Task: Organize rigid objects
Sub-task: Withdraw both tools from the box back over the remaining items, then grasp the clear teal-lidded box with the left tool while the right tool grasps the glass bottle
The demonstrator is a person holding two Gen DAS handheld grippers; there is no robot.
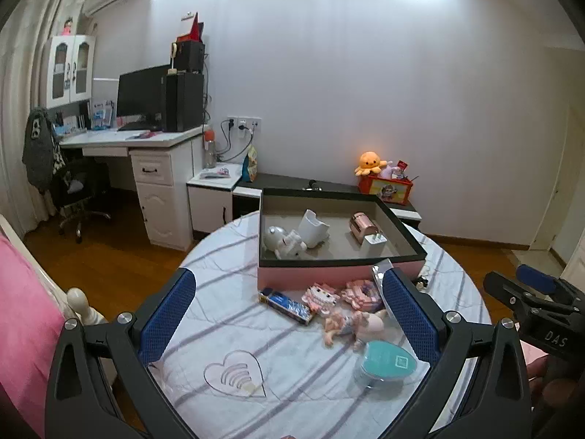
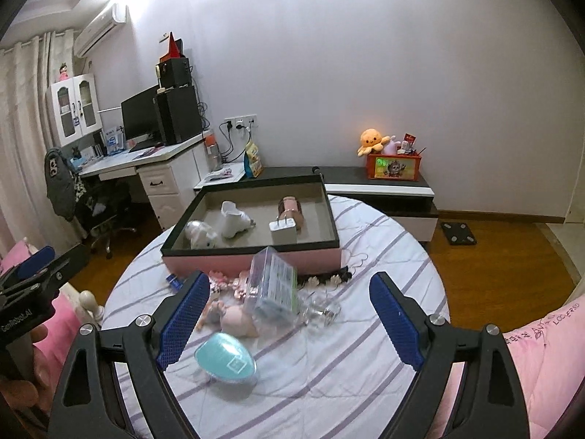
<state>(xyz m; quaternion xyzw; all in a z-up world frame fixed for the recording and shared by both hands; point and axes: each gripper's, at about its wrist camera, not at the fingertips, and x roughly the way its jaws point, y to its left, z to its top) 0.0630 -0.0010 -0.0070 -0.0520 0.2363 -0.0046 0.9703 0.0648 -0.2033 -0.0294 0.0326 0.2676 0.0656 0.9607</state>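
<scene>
The pink tray — black-rimmed, holding a white charger — sits at twelve o'clock beyond both grippers. The right gripper stands wide with nothing gripped; a clear plastic box lies between its fingers. The left gripper also gapes empty — a teal oval case lies at five o'clock.
</scene>
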